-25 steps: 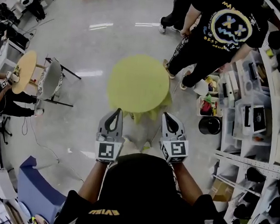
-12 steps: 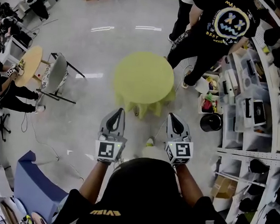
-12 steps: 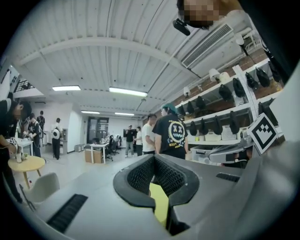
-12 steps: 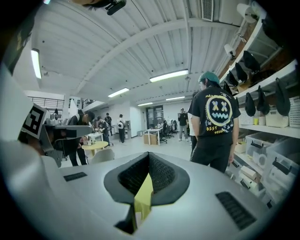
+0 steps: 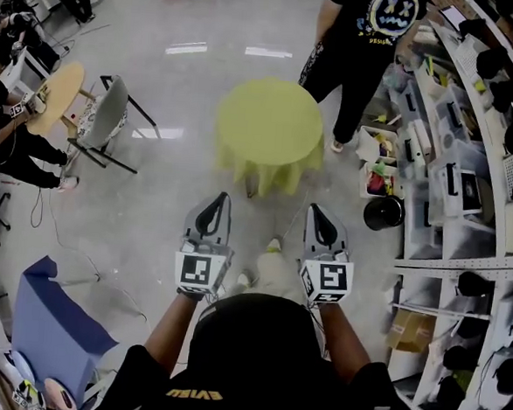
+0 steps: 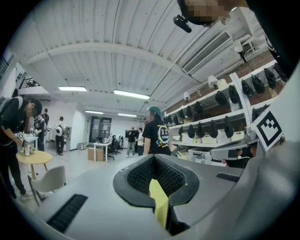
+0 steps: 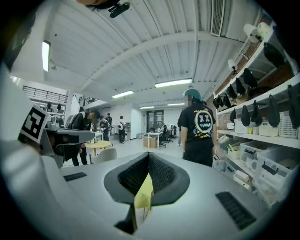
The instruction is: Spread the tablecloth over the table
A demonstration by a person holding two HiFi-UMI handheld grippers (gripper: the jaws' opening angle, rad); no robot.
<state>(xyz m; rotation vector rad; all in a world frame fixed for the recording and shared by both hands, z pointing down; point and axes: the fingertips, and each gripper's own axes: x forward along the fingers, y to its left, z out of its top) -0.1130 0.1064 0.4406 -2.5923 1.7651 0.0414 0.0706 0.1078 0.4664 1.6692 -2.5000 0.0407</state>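
Two shut hand-held grippers, tablecloth spread.
You are holding the left hand-held gripper and right hand-held gripper closed, probably empty, because the cloth is already draping the table well ahead.

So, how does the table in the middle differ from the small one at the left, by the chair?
The middle table wears a yellow-green cloth hanging over its edge; the left table shows a bare wooden top. The middle table has nothing on it; the left table holds small items. Both are round.
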